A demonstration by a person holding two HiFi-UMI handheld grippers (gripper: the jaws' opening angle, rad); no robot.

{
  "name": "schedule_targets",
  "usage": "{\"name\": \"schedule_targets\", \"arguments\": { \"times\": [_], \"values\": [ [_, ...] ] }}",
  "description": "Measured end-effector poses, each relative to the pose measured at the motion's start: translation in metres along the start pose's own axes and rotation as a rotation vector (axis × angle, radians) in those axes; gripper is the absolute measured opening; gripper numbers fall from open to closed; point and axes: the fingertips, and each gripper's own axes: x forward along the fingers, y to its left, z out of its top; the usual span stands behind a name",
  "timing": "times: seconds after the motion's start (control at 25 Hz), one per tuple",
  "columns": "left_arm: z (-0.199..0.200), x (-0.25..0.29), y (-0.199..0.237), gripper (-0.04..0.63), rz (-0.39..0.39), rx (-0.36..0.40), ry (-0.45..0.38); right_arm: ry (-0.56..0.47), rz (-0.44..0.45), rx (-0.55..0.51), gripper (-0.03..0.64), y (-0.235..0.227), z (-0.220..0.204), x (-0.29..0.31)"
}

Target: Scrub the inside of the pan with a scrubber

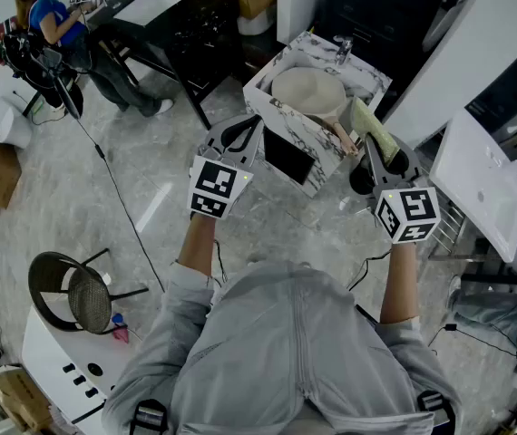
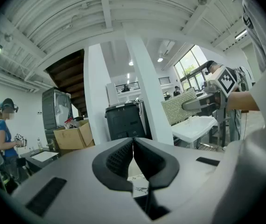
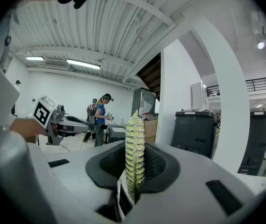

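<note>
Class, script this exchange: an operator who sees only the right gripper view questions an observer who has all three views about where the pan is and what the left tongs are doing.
Operator: My right gripper has the scrubber clamped edge-on. Where is the thing I am to scrub?
Observer: The head view shows the pan lying in a marbled sink, ahead of both grippers.
Operator: Is my scrubber in it?
Observer: No. From above, it shows to the right of the bowl, near the pan's handle.
Operator: And the other tongs?
Observer: The left gripper view shows the left gripper with its tongs together and nothing between them.
</note>
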Motion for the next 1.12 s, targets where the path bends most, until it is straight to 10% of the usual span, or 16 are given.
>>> {"name": "schedule_targets", "arguments": {
  "times": [1.12],
  "values": [
    [0.007, 0.022, -0.049, 0.023, 0.114, -0.043, 0.030, -0.014, 0.051, 0.081, 0.086, -0.068, -0.025, -0.030]
  ]
}}
